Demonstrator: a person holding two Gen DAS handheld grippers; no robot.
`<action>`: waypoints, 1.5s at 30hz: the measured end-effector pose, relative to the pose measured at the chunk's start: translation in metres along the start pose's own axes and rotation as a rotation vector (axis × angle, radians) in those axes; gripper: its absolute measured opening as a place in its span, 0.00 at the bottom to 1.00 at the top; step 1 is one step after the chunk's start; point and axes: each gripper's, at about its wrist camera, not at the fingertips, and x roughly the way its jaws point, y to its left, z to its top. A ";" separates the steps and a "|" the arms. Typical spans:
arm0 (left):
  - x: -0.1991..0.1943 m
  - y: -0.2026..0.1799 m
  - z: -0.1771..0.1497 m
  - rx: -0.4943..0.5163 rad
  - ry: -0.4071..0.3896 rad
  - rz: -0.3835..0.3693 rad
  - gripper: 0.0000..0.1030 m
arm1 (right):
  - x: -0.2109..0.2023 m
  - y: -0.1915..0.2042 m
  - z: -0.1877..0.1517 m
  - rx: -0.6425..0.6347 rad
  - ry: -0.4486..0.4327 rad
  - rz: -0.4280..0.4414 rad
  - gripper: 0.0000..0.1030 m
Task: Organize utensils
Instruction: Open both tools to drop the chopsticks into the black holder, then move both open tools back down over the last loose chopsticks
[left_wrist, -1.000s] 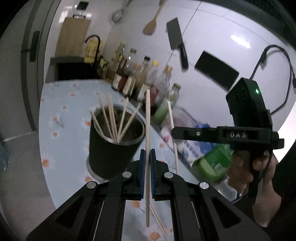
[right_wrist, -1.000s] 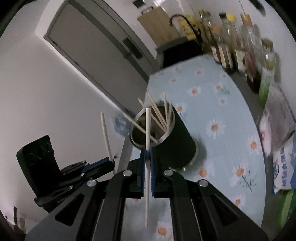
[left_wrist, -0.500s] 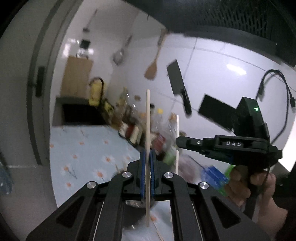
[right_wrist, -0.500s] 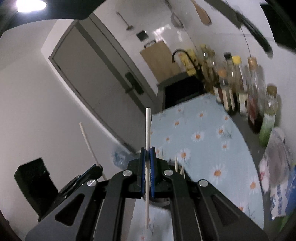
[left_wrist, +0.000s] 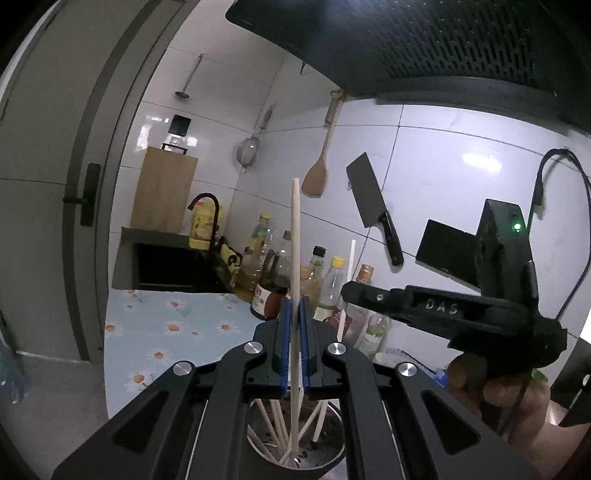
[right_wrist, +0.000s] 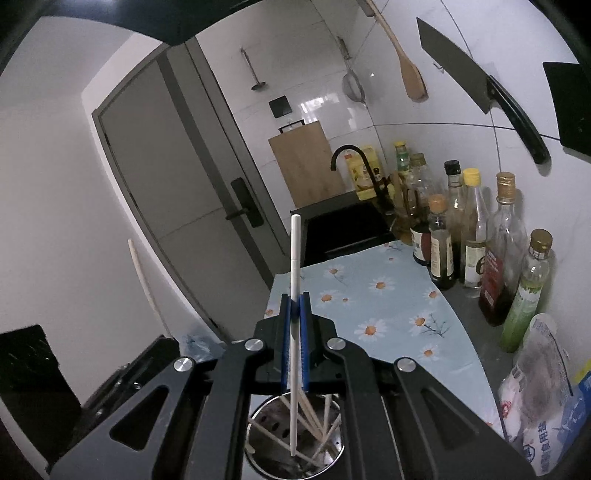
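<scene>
- The left gripper (left_wrist: 294, 314) has its blue pads pinched narrow on a pale wooden chopstick (left_wrist: 294, 280), which stands upright between them. Its lower tip hangs inside the mouth of the metal utensil cup (left_wrist: 325, 463) just below the jaws.
- The right gripper (right_wrist: 294, 314) is likewise clamped on one white chopstick (right_wrist: 294, 295), upright, with its lower end down among the loose sticks in the same cup (right_wrist: 255, 458).
- Only the left wrist view shows the other tool from outside: the right gripper's black body (left_wrist: 461, 314), lit by a green lamp, with a hand (left_wrist: 491, 391) around its grip and a black cable looping up behind it.
- Only the right wrist view shows the door with its dark handle (right_wrist: 245, 206), the food bags (right_wrist: 546, 398) at the lower right, and the left gripper's chopstick as a slanted pale stick at the far left (right_wrist: 146, 284).
- Both views share the daisy-print cloth (right_wrist: 388, 306), the sink with its black tap (right_wrist: 354, 166), a cutting board (right_wrist: 303, 162), and the wall tools.
- Counts: two chopsticks held, one per gripper; several more loose in the cup, too tangled to number. On the wall hang one cleaver (right_wrist: 476, 85), one wooden spatula (right_wrist: 410, 74), one strainer (right_wrist: 354, 86) and one small ladle (right_wrist: 255, 70). About eight bottles (right_wrist: 472, 236) line the wall.
</scene>
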 end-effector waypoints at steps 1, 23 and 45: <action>0.001 0.001 -0.001 -0.004 0.001 -0.001 0.04 | 0.002 -0.001 -0.002 -0.007 0.000 -0.003 0.06; 0.012 0.011 -0.024 -0.031 0.096 0.037 0.05 | 0.015 -0.006 -0.028 0.003 0.063 0.000 0.24; -0.019 -0.009 -0.023 -0.023 0.158 0.090 0.45 | -0.060 -0.029 -0.033 0.141 0.125 0.130 0.64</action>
